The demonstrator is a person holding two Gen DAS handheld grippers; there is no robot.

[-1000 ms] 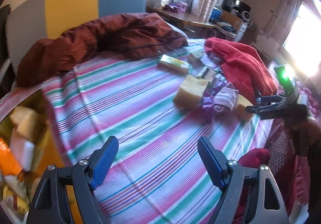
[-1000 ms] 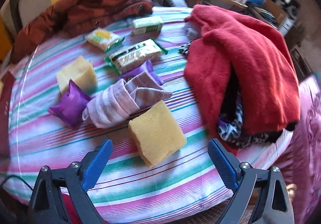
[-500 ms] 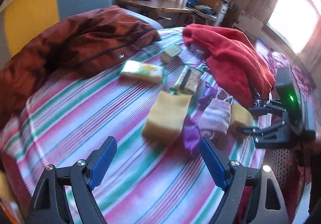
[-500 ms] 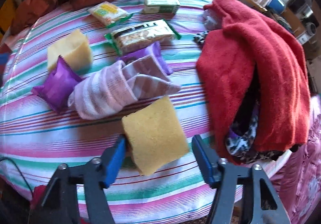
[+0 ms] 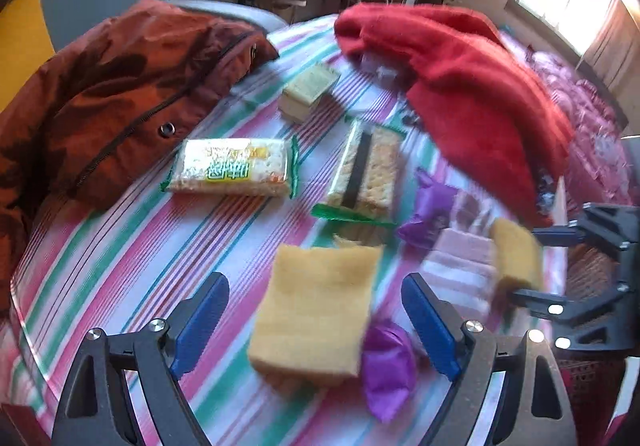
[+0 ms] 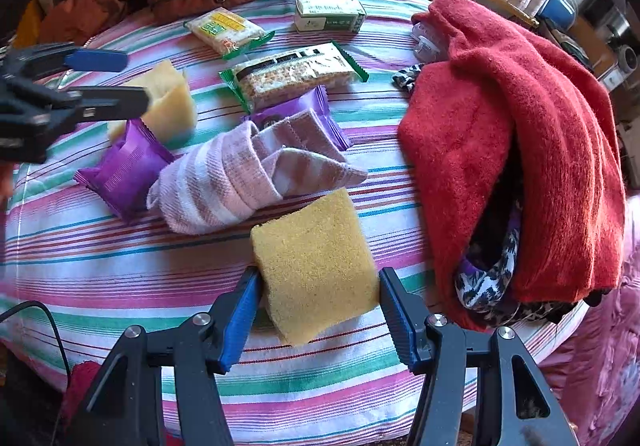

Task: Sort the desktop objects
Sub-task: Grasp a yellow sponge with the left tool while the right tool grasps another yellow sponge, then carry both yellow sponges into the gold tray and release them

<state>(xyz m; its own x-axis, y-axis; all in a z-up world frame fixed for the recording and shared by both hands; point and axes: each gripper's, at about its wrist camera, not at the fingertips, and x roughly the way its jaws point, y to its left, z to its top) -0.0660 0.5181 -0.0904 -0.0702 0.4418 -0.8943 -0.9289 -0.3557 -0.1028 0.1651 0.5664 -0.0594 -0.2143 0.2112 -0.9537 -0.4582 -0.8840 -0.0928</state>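
Since earlier frame, right gripper (image 6: 316, 310) closing in from wide spread, now clamping near yellow sponge (image 6: 316, 266) by both sides, sponge sitting at front edge of striped tabletop (image 6: 120, 266). Left gripper (image 5: 316, 322) sweeping across from tabletop's bare side, now hovering wide open over second yellow sponge (image 5: 316, 310), pads not touching it. Purple packet (image 6: 124, 170) lying just beside that sponge. Striped cloth (image 6: 240, 178) lying between two sponges. Red towel (image 6: 520, 134) heaping along right side.
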